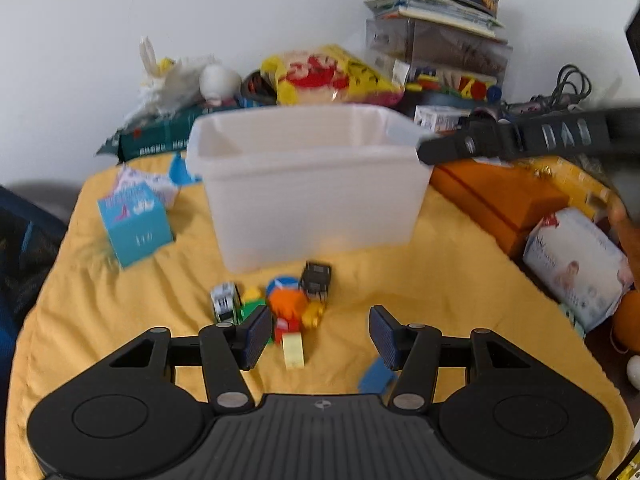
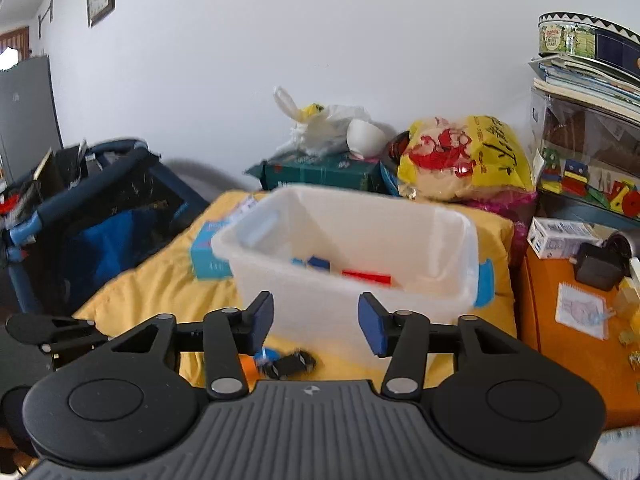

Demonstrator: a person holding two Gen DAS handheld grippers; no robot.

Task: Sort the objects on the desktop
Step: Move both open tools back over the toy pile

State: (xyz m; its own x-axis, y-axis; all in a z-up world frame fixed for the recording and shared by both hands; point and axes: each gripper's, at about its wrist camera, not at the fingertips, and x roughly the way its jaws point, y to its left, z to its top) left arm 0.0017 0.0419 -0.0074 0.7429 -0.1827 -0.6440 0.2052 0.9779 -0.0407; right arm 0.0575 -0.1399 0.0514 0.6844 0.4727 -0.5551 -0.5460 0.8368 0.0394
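A white plastic bin [image 1: 312, 184] stands on a yellow cloth [image 1: 460, 280]. In front of it lies a heap of small toys: an orange piece [image 1: 286, 302], a black block [image 1: 316, 278], a white toy car [image 1: 224, 300], a pale yellow block [image 1: 293, 350] and a blue piece [image 1: 374, 378]. My left gripper [image 1: 318, 334] hangs open just short of the heap, nothing between its pads. My right gripper [image 2: 316, 326] is open and empty at the bin's [image 2: 360, 248] near wall; a red piece [image 2: 366, 277] and a blue piece [image 2: 318, 263] lie inside. The right gripper's arm [image 1: 528, 138] crosses the left wrist view beside the bin.
A teal box [image 1: 134, 228] sits left of the bin. Orange boxes [image 1: 496, 200] and a white packet [image 1: 576, 264] crowd the right side. Behind stand a yellow bag [image 2: 464, 160], a dark green box [image 2: 320, 172] and stacked books with a tin [image 2: 584, 40]. A dark blue bin [image 2: 100, 216] stands off the left edge.
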